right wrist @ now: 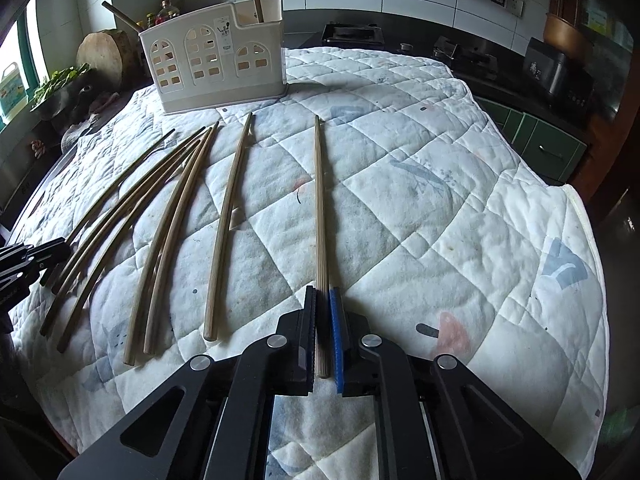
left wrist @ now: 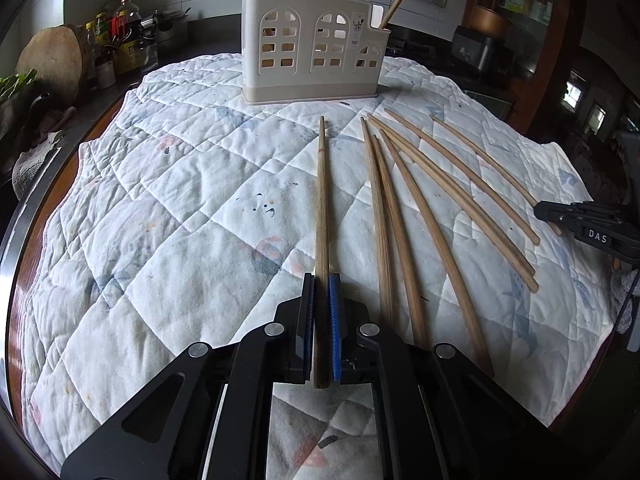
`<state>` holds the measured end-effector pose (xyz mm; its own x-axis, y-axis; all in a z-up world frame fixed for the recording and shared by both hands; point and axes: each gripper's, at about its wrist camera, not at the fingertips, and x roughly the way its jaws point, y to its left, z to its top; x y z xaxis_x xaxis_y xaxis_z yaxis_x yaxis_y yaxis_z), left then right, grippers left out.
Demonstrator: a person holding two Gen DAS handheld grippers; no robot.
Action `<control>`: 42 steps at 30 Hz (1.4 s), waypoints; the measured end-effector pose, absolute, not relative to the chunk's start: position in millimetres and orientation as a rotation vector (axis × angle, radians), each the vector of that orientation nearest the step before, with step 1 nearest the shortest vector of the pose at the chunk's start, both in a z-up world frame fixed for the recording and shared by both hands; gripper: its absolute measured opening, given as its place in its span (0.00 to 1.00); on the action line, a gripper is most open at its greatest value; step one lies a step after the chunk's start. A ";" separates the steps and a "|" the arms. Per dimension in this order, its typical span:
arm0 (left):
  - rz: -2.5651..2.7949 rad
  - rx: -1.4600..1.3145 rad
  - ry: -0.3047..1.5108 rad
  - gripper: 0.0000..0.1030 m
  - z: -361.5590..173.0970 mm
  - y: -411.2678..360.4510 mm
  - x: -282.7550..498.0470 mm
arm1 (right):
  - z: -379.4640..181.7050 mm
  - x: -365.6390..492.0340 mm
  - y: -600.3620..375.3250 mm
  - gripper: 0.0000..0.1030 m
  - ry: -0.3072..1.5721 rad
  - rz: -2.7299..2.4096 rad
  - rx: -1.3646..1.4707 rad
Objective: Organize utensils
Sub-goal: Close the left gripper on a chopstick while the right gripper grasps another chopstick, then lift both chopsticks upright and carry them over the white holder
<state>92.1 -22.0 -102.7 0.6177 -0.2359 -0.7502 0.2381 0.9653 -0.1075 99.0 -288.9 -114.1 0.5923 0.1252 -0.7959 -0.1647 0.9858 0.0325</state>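
Observation:
My left gripper [left wrist: 321, 280] is shut on the thick end of a wooden chopstick [left wrist: 322, 200] that points toward the cream utensil holder [left wrist: 312, 48] at the back of the quilted cloth. My right gripper [right wrist: 323, 294] is shut on another chopstick [right wrist: 319, 200], also pointing away. Several loose chopsticks [left wrist: 404, 216] lie fanned on the cloth between the two grippers; they also show in the right wrist view [right wrist: 168, 224]. The holder [right wrist: 216, 60] has two chopsticks standing in it. The right gripper shows at the right edge of the left wrist view [left wrist: 538, 210].
A white quilted cloth [left wrist: 180, 200] covers the round table. A wooden chopping block [left wrist: 52, 60] and bottles [left wrist: 120, 28] stand at the back left. A dark counter with appliances [right wrist: 552, 68] runs behind the table on the right.

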 end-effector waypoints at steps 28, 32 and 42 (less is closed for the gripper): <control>-0.345 -0.049 0.638 0.06 10.9 -14.8 105.6 | 48.6 127.6 -282.4 0.07 0.597 0.222 -0.063; -0.341 -0.036 0.626 0.06 26.1 -13.6 122.5 | 74.4 147.7 -280.4 0.07 0.573 0.246 -0.043; -0.361 -0.040 0.559 0.06 78.1 -12.9 157.8 | 130.4 203.8 -256.4 0.07 0.486 0.276 -0.042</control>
